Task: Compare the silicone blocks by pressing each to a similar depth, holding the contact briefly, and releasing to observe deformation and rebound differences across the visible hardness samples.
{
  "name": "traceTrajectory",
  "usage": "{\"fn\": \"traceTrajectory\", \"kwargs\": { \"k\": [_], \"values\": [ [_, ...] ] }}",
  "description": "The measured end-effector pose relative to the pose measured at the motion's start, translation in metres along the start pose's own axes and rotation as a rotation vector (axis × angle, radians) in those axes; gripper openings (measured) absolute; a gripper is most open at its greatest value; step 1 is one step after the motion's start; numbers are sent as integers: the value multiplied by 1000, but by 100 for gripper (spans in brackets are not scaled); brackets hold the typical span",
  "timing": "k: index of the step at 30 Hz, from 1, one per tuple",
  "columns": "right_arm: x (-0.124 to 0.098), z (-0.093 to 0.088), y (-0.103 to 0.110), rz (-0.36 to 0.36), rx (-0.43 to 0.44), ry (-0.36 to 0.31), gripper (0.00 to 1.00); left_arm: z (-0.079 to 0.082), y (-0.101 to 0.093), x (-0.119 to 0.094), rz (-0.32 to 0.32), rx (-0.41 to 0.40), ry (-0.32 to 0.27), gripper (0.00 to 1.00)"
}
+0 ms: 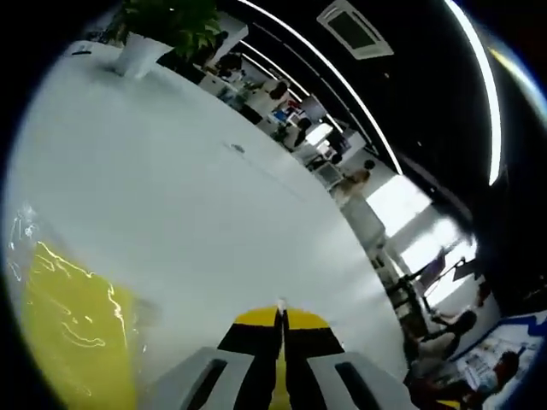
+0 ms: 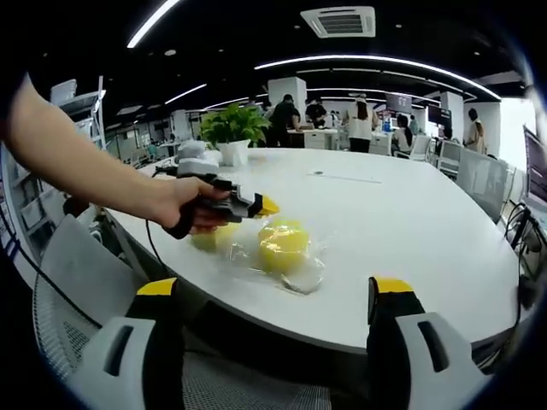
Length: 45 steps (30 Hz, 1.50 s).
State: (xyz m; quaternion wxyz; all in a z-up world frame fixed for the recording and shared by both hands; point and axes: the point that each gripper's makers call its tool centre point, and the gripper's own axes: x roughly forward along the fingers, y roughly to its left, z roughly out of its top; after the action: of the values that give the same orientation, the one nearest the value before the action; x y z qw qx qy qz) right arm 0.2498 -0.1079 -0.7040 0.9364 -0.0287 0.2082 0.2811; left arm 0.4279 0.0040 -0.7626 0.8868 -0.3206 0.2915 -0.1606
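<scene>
Hovering left gripper (image 2: 256,206), jaws closed.

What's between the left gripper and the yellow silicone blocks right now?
A clear plastic bag wraps the yellow blocks on the white table. The left gripper, jaws together, sits just above them; any press goes through the film. Nothing else visible intervenes.

The left gripper view sits low and rolled, close above the wide white round table (image 1: 214,222), facing far across it. The right gripper view looks from off the table's near edge (image 2: 410,231), level, farther back.
</scene>
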Motion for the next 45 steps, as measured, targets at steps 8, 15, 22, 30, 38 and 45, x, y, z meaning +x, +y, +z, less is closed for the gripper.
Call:
{"fn": "traceTrajectory", "kwargs": {
  "k": [8,15,22,30,38,45],
  "values": [
    [1,-3,1,4,0,13,84,-13,13,-1,56,119,57,9],
    [3,-5,3,8,-6,21,84,8,4,-12,24,227,-5,23],
    [3,-7,5,13,-12,29,84,25,-18,-36,-77,342,-26,30],
    [3,-8,4,13,-23,36,84,29,-32,-102,-144,516,-12,31],
    [4,-11,6,25,-38,51,83,36,-21,-170,-143,609,-36,41],
    [4,-13,7,24,-36,58,83,16,15,-212,-47,730,32,42]
  ]
}}
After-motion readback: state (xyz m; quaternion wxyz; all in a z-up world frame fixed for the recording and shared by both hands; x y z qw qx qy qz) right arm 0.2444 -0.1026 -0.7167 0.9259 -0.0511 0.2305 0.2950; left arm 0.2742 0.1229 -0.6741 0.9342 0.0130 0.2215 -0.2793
